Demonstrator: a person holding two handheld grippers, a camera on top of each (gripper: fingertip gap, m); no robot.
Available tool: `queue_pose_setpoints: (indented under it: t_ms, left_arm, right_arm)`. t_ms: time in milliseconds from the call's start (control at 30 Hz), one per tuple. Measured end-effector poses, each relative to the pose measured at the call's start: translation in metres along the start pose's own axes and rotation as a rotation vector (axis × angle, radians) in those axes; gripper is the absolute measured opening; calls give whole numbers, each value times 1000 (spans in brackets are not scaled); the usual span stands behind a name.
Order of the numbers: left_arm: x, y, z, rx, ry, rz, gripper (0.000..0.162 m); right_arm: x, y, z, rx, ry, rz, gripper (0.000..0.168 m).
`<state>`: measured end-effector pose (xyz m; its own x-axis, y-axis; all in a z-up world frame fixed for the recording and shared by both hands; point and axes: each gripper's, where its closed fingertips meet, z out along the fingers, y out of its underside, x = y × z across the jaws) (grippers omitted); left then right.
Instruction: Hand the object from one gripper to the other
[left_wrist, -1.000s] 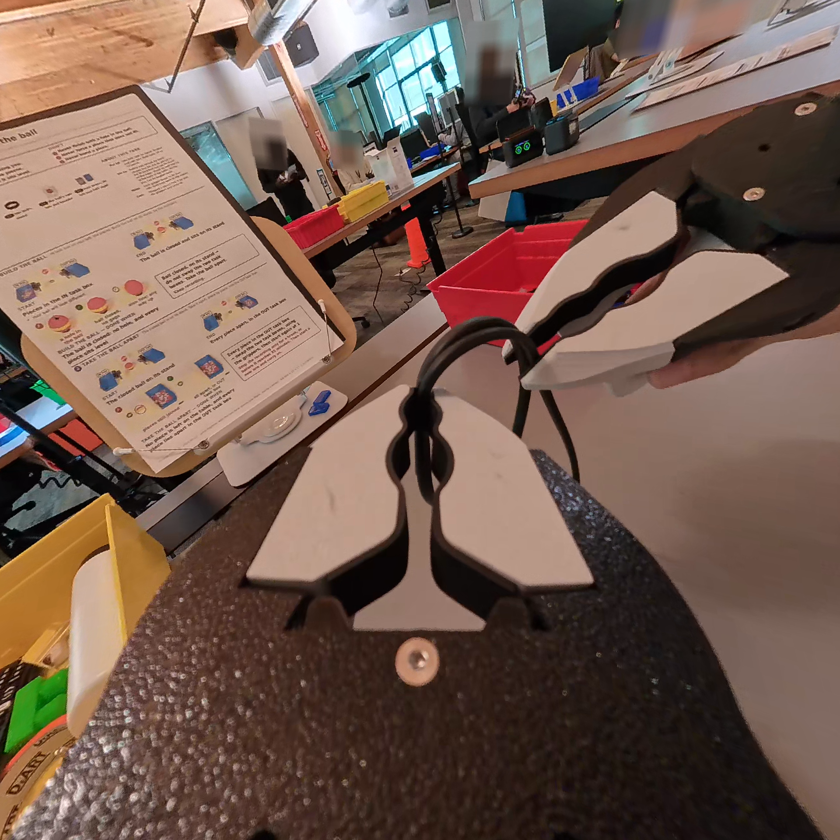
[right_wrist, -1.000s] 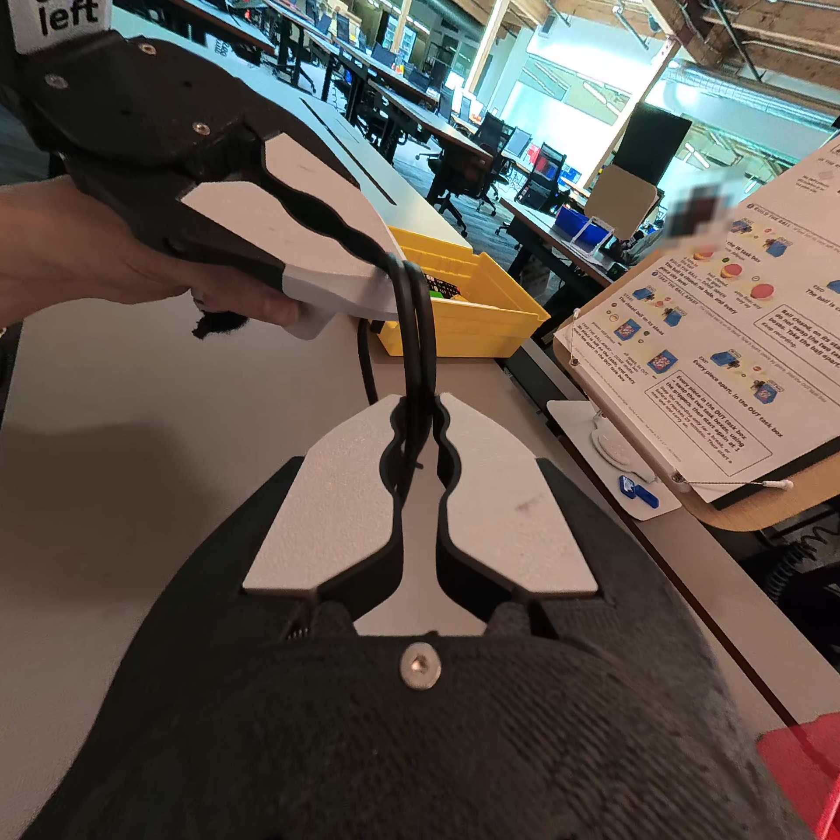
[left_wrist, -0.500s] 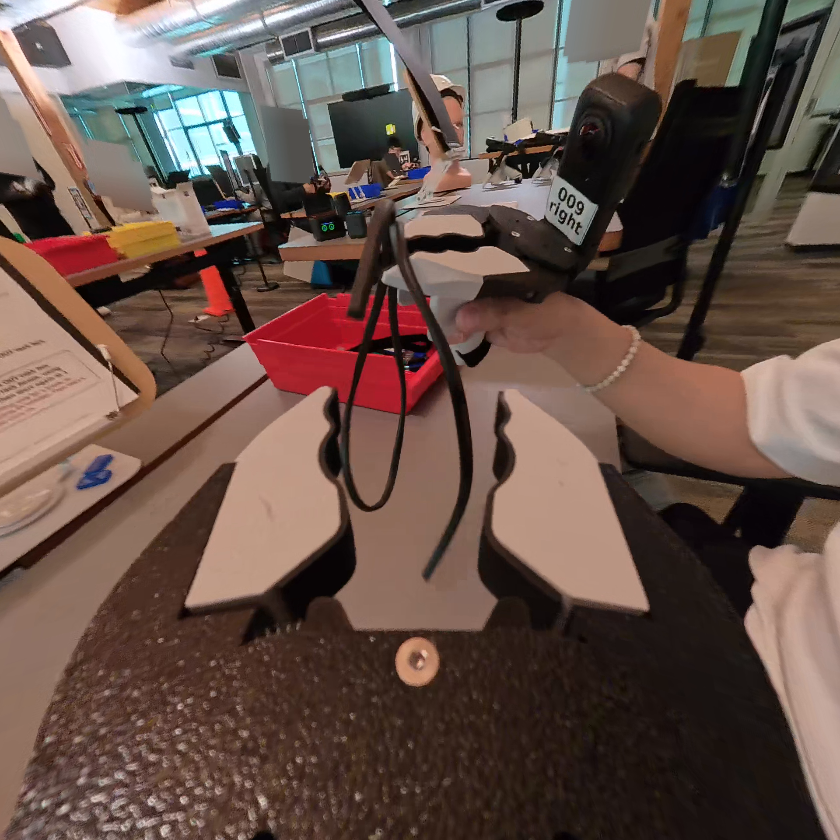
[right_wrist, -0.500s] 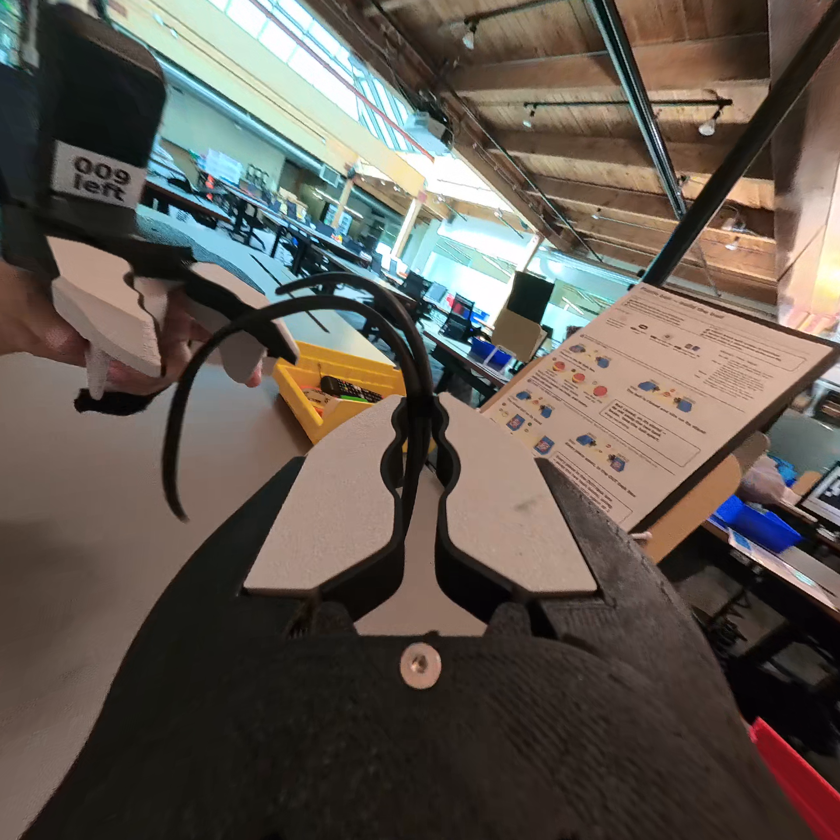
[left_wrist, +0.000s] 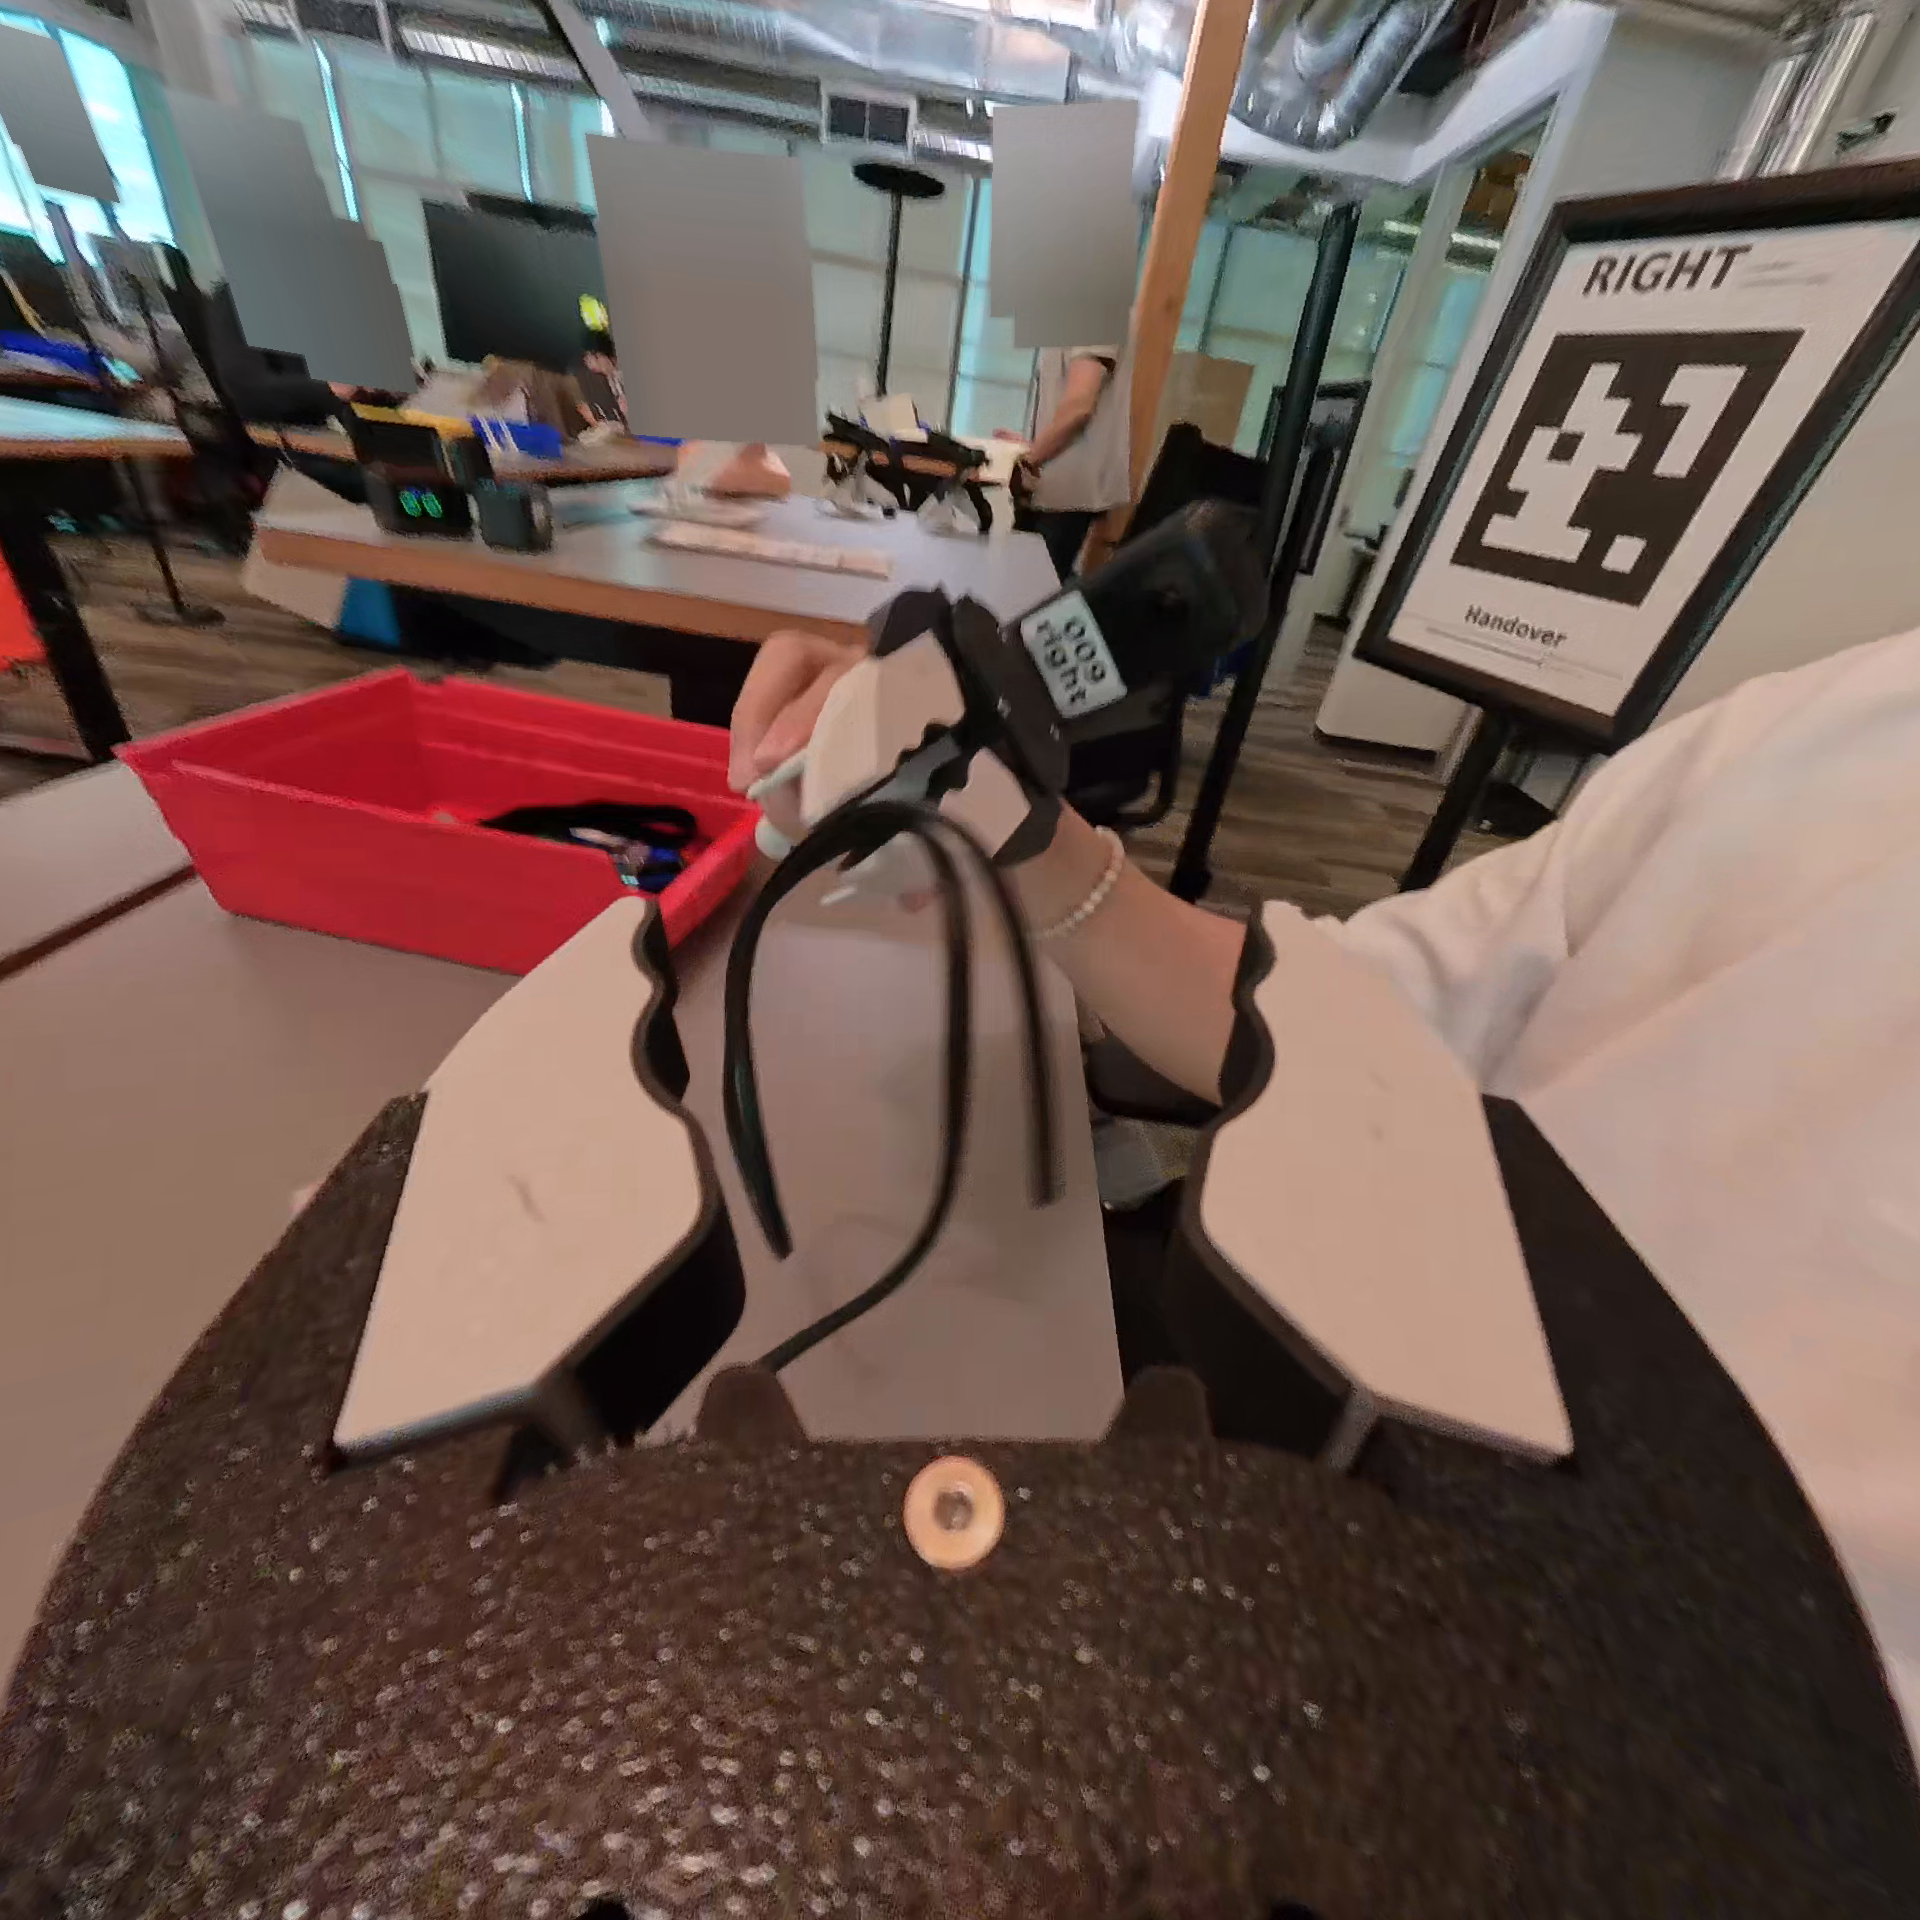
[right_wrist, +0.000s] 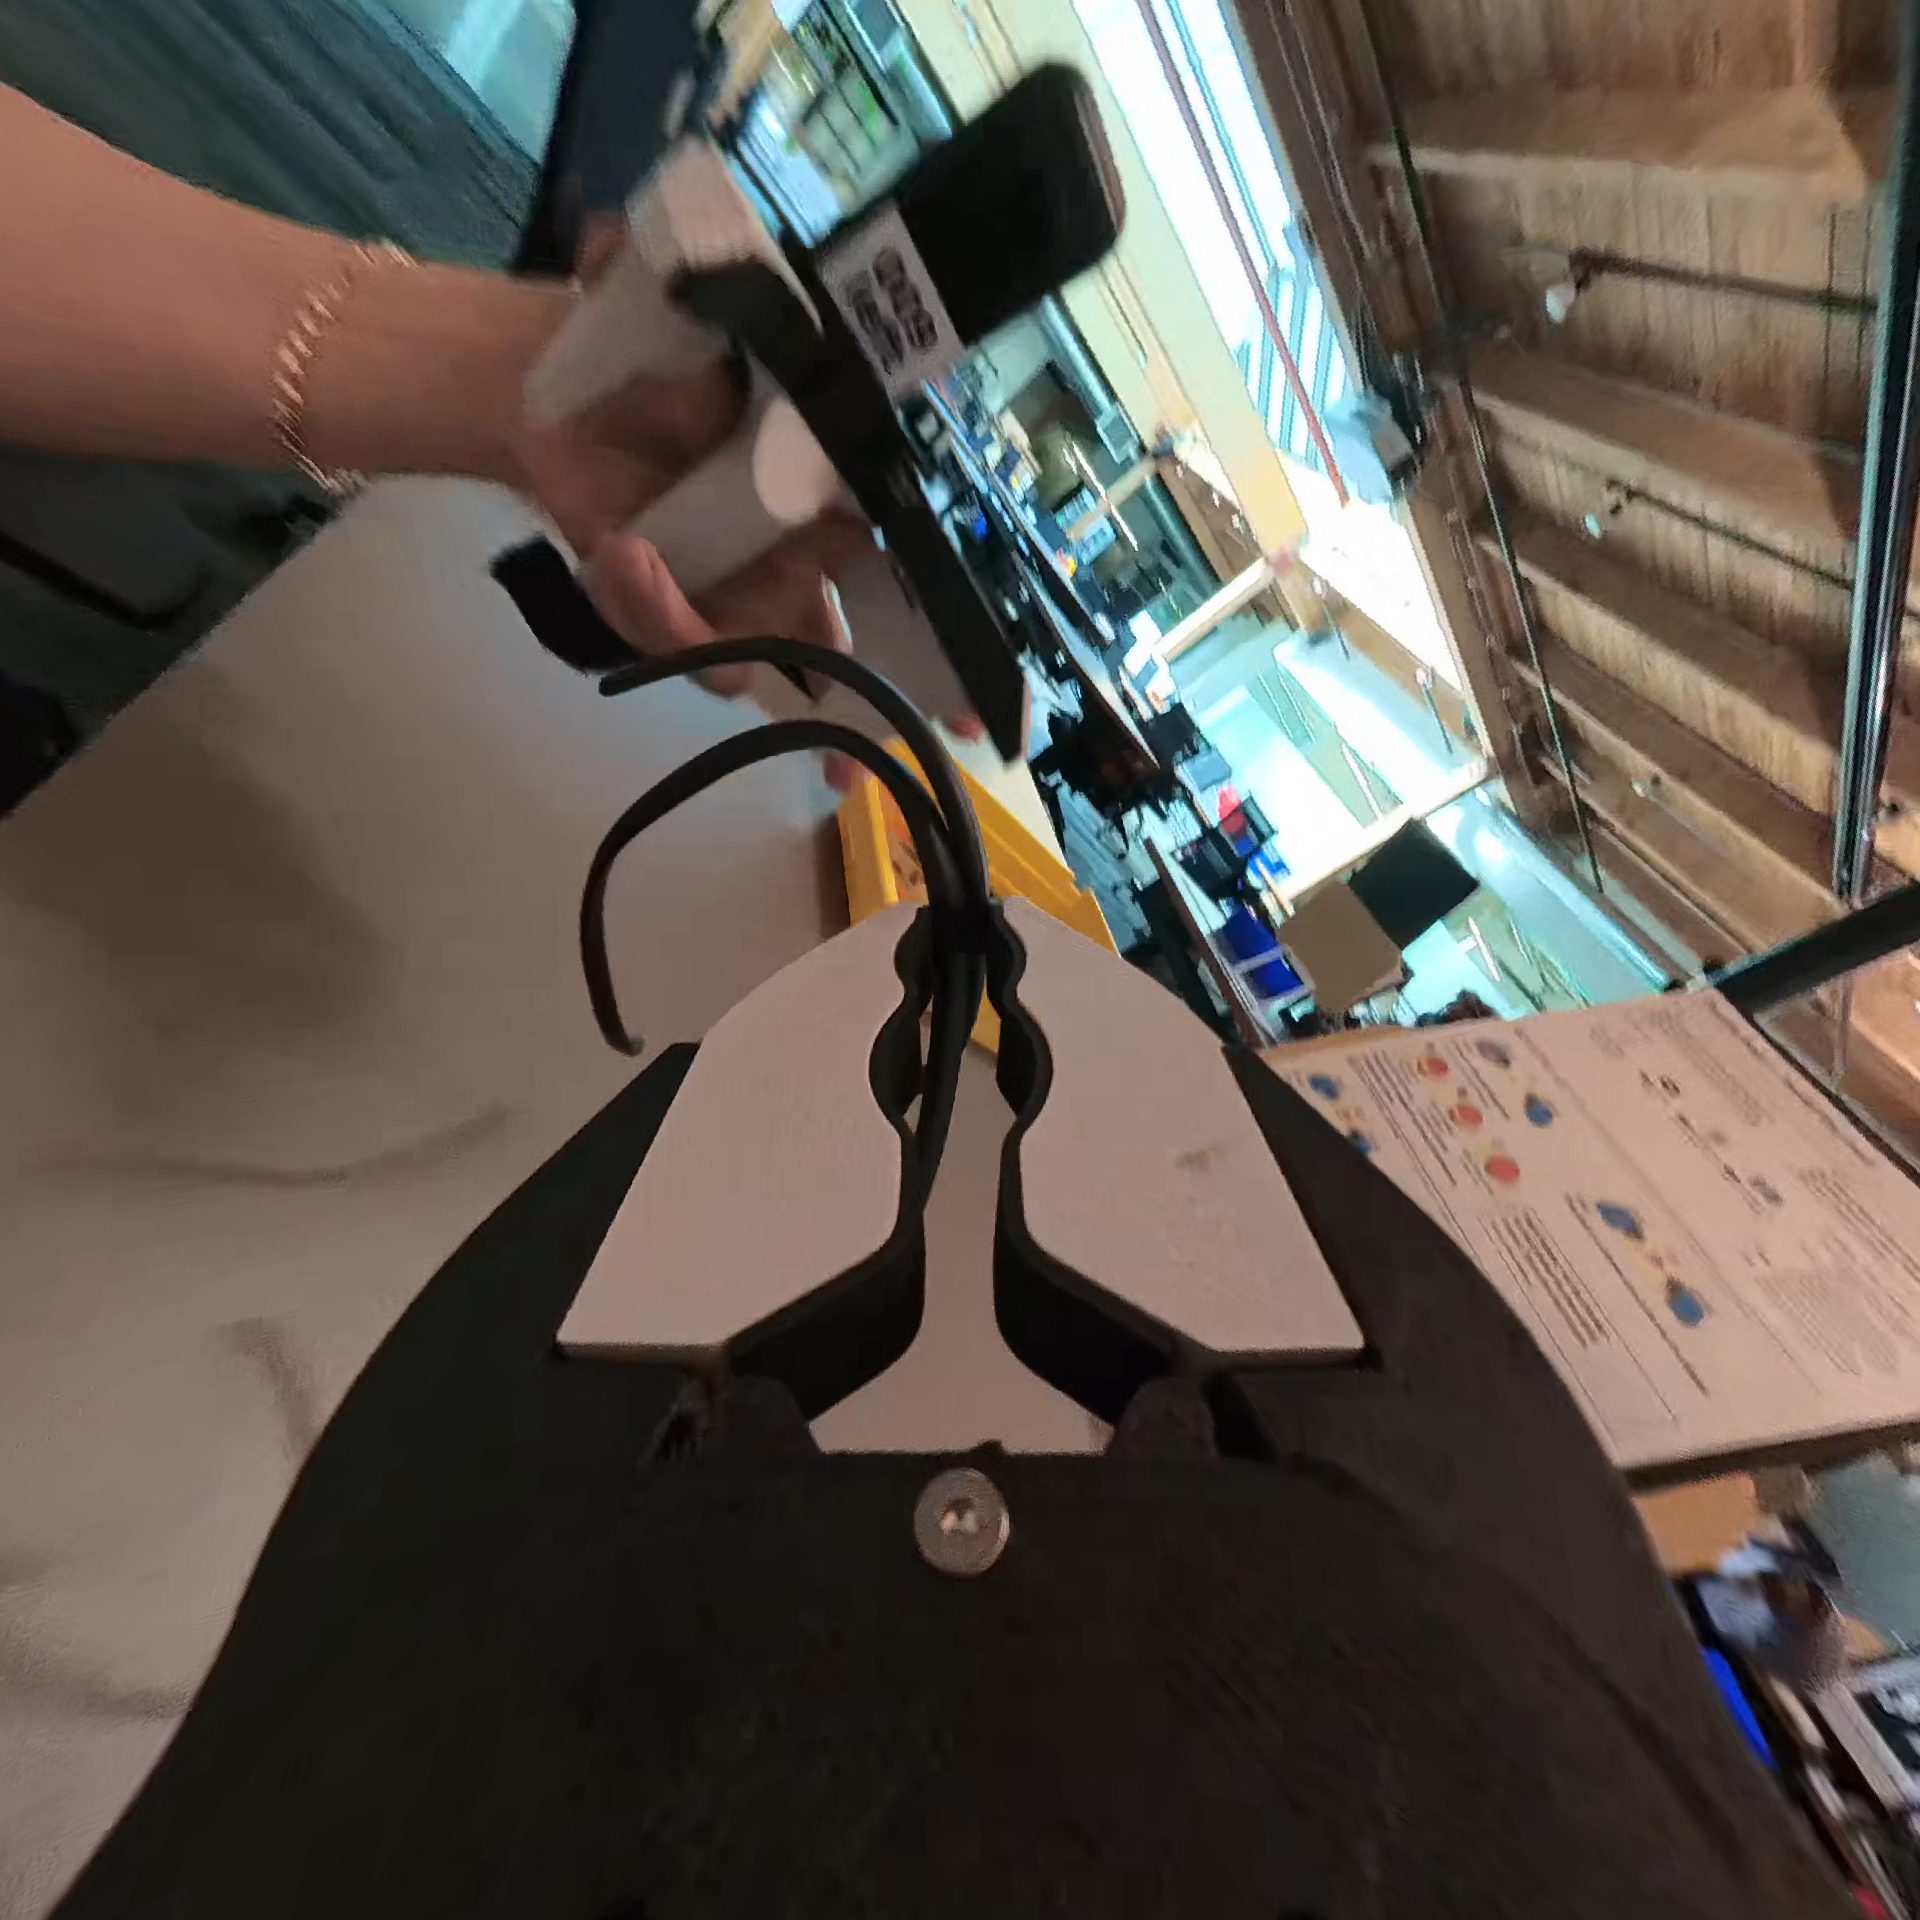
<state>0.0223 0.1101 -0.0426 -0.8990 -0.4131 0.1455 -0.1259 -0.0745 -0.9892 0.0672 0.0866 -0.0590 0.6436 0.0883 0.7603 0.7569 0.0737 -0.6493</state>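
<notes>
- Black cable (left_wrist: 961, 1049), a thin bundle of strands, is pinched in the right gripper (left_wrist: 883, 821) and hangs clear of the table (left_wrist: 208, 1049).
- Right gripper, seen in its own view (right_wrist: 956, 925), has its jaws drawn nearly together on the cable, which is caught at the fingertips.
- From that pinch the strands arch up and over toward the person's left side; one free end curls down above the table, and another points toward the left hand (right_wrist: 665, 457).
- In the left wrist view the cable's long axis runs roughly top to bottom: the strands leave the right gripper at the top, bow outward, and trail down with the loose ends pointing at the table.
- Left gripper (left_wrist: 945, 997) stands wide apart, nothing between its white fingers (left_wrist: 540, 1184); the hanging strands show in the gap between them but lie farther off and I cannot tell that they touch either finger.
- In the right wrist view the left gripper (right_wrist: 821, 582) is blurred, up and to the left of the cable, apart from it.
- Red bin (left_wrist: 416, 831) sits on the table beyond the left gripper with dark cords in it.
- Yellow bin (right_wrist: 1008, 852) shows just behind the right gripper's tips.
- An instruction sheet (right_wrist: 1600, 1195) lies tilted to the right of that gripper, and a framed sign (left_wrist: 1652, 447) stands behind the person's right arm.
</notes>
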Motion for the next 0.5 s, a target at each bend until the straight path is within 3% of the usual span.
queue_pose_setpoints:
  t_ms: [233,367,500]
  left_arm:
    - [10,35,23,-29,284,-225,105]
    - [10,59,44,-94,296,-222,111]
    - [8,75,54,-148,262,-169,100]
  right_arm:
    - [-17,-34,4,224,-104,82,9]
    - [-22,-44,1,328,-158,153,9]
    - [-25,-53,-6,435,-218,247,3]
